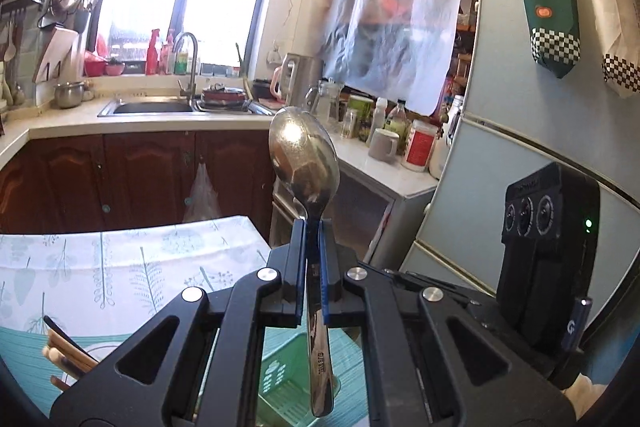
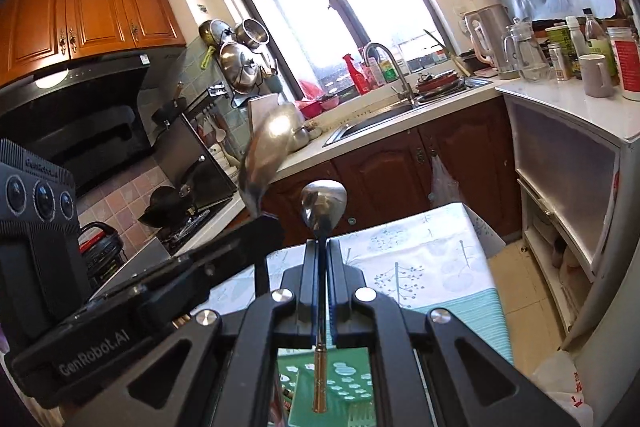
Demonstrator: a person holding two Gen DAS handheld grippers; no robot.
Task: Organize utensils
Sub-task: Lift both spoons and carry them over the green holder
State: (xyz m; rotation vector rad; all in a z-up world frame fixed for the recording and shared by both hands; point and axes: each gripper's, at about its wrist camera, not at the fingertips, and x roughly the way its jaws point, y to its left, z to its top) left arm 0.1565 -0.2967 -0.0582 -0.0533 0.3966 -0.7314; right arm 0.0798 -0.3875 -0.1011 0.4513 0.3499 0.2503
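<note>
Jaws of my left gripper (image 1: 313,227) clamped on large steel spoon (image 1: 304,155), right gripper (image 2: 321,247) pinching small gold-handled spoon (image 2: 323,201), both held nearly level above leaf-print tablecloth (image 1: 120,259), bowls forward-up, handles trailing back.

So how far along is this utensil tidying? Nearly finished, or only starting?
Midway at best. Nothing visibly sorted yet. In hand: the left gripper clamps a large steel spoon, the right gripper a smaller gold-handled spoon. Left: both must reach the green slotted plastic basket, and brown wooden chopsticks lie on the table.
</note>
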